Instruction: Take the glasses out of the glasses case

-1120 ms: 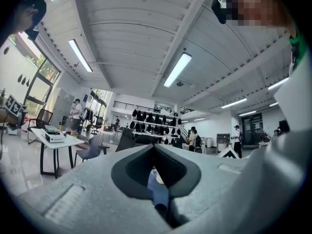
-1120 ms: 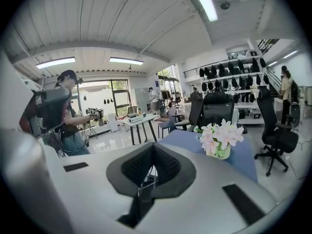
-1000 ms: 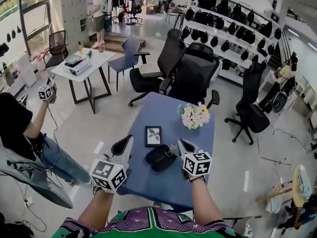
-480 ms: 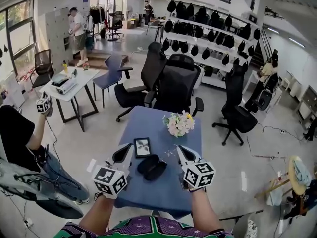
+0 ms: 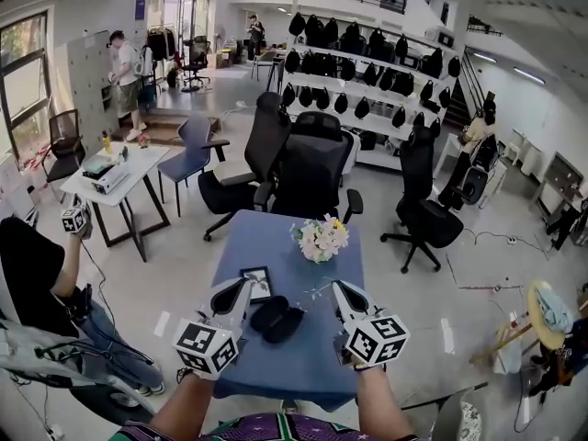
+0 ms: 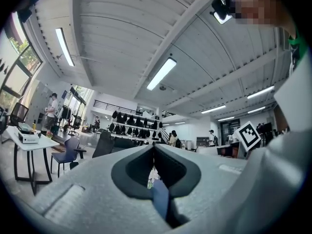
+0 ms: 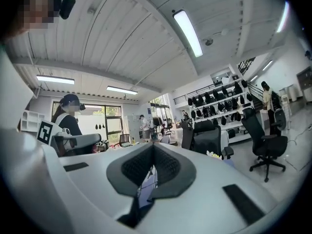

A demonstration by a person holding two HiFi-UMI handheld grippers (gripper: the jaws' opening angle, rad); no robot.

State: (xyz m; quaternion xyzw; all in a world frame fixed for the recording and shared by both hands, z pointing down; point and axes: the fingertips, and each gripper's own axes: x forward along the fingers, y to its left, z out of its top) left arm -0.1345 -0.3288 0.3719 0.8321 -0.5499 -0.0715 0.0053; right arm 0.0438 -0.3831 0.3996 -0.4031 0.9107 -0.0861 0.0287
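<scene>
In the head view a black glasses case (image 5: 276, 318) lies on the blue table (image 5: 276, 246), near its front. It shows as two dark halves and looks open. A thin pale shape (image 5: 317, 288) lies just beyond it, too small to name as the glasses. My left gripper (image 5: 231, 294) hangs left of the case and my right gripper (image 5: 347, 295) hangs right of it, both apart from it. In the left gripper view the left gripper (image 6: 154, 150) has its jaws pressed together on nothing. The right gripper (image 7: 153, 149) shows the same in the right gripper view.
A small framed picture (image 5: 257, 283) lies behind the case, with a flower bouquet (image 5: 319, 239) further back. Black office chairs (image 5: 308, 168) stand past the table's far edge. A person (image 5: 37, 274) sits at the left holding another gripper. A white table (image 5: 115, 173) stands at the far left.
The head view has drawn back and tilted up, so the table and case look smaller and sit lower in it. Both grippers stay shut on either side of the case.
</scene>
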